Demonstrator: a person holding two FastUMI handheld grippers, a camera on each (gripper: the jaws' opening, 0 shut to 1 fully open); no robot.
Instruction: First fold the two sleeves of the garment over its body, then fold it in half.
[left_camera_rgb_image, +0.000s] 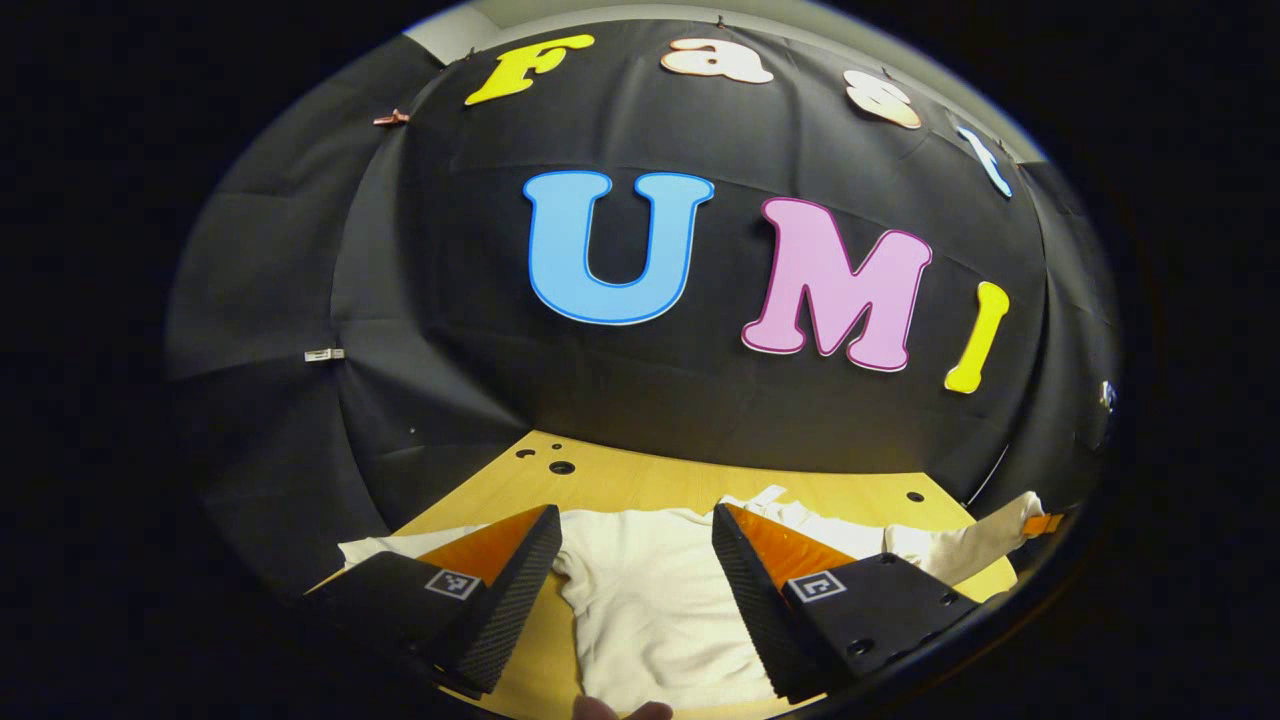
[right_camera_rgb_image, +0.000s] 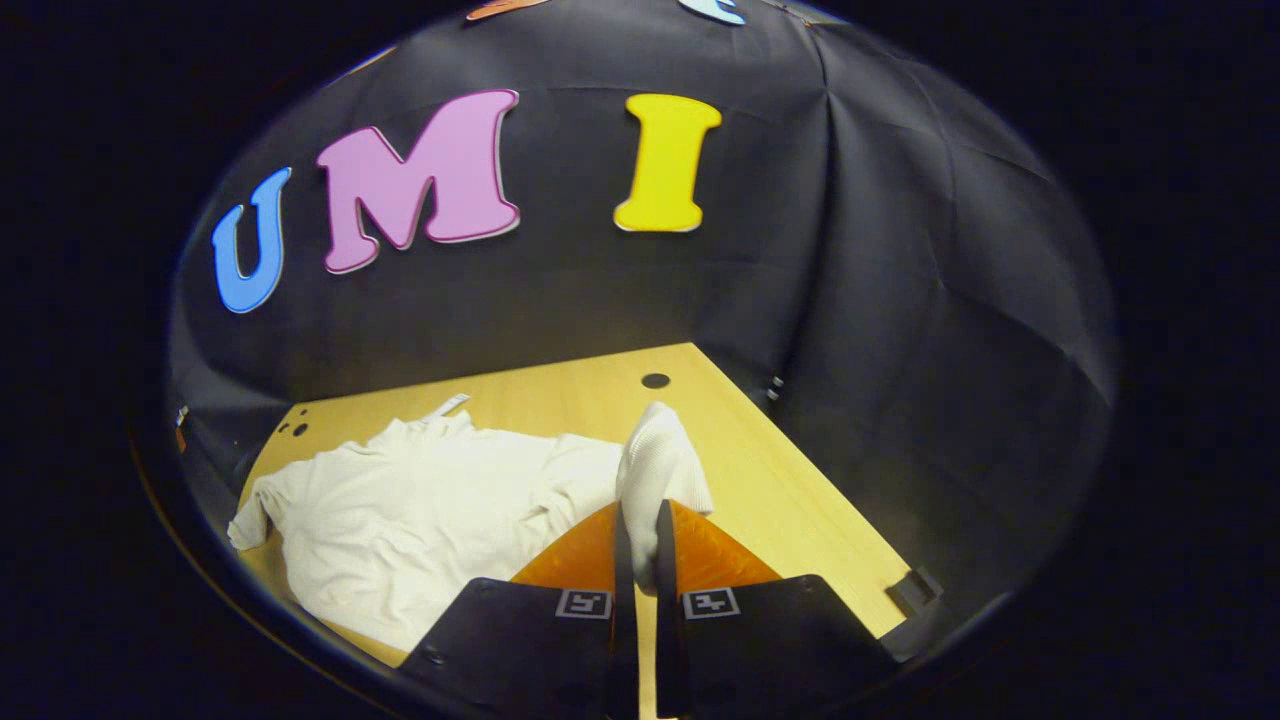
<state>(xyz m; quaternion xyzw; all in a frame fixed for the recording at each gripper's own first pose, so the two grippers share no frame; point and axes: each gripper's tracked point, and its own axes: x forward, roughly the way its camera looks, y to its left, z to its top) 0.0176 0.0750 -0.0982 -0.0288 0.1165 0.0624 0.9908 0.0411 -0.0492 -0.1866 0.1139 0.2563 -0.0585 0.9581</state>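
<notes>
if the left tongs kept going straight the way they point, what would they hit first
Most likely the white shirt: it lies on the table right between and ahead of the open left tongs. If the line runs higher than it looks, the black cloth wall behind comes next; depth is unclear.

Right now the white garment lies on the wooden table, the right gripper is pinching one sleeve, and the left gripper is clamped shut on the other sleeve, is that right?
Not quite. The left gripper is open, its fingers spread above the white garment and gripping nothing, as the left gripper view shows. The rest holds: the garment lies on the wooden table, and the right gripper is pinching one sleeve.
</notes>
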